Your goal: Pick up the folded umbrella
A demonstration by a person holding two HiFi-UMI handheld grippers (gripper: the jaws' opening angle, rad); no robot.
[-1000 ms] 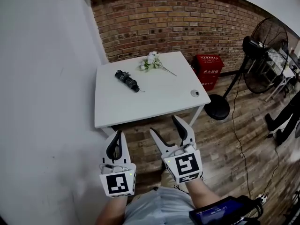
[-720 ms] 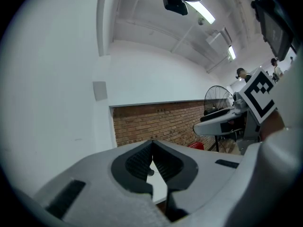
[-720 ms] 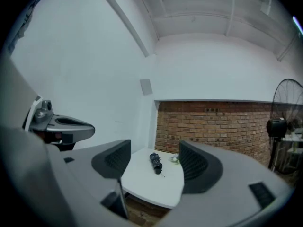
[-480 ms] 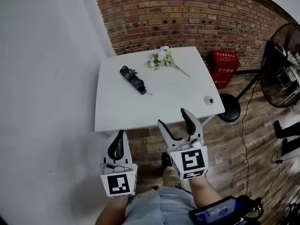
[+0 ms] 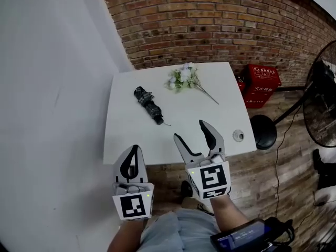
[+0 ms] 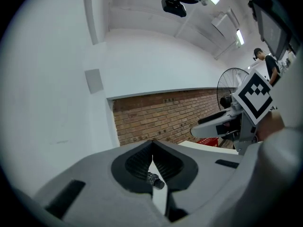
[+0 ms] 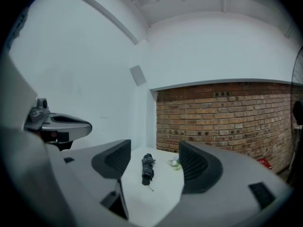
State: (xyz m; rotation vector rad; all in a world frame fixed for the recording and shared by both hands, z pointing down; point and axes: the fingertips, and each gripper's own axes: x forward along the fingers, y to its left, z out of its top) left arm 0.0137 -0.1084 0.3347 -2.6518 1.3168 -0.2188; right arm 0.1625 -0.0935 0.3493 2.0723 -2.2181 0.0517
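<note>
Folded umbrella (image 7: 147,168) shows whole in right gripper view, not left.

Right gripper (image 7: 155,144): jaws spread wide, nothing touching either pad.
Folded umbrella (image 7: 147,168): dark, lying flat on the white table (image 7: 156,197), framed between the jaws but well beyond them.
Flowers (image 7: 173,162): small bunch near the umbrella's far end, to its right.
Backdrop: brick wall (image 7: 227,115) behind the table.

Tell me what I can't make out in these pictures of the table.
Small round object, head view: too small to identify.
Red crate print, head view: too small to read.
Fan, head view: cut off by right edge.
Folded umbrella, left gripper view: mostly behind shut left gripper.
</note>
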